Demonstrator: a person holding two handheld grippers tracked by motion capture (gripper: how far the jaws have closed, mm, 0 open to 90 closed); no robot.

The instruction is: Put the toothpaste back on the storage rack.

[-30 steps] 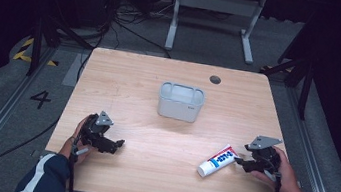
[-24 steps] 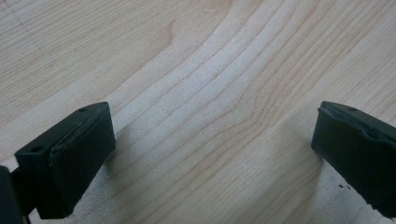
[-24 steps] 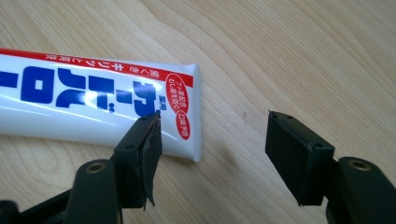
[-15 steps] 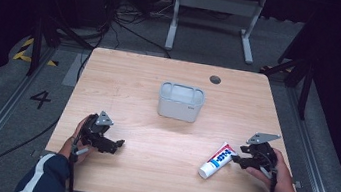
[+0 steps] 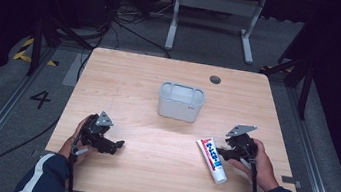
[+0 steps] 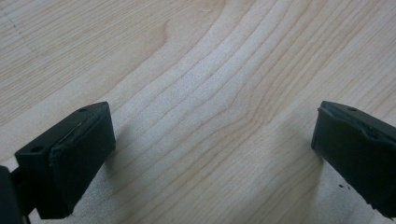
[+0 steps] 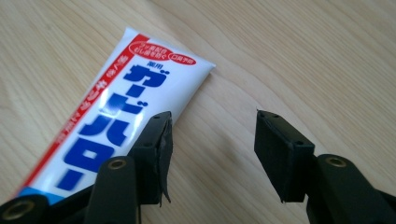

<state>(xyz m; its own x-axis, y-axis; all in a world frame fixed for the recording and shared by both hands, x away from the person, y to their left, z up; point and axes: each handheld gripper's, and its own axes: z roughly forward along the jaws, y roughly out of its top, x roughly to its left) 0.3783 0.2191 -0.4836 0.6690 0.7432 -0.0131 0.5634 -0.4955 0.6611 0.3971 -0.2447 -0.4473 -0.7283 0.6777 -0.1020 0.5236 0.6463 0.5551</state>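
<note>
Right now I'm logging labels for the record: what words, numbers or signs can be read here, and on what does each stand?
"4": painted on the grey floor left of the table.
Large blue Japanese characters run along the white toothpaste tube; I cannot transcribe them reliably.
Small white print in the tube's red ovals: too small to read.
Small mark on the grey container: too small to read.

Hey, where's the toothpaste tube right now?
In the high view the toothpaste tube lies flat near the table's front right, just left of the right gripper and in front of the grey container.
</note>
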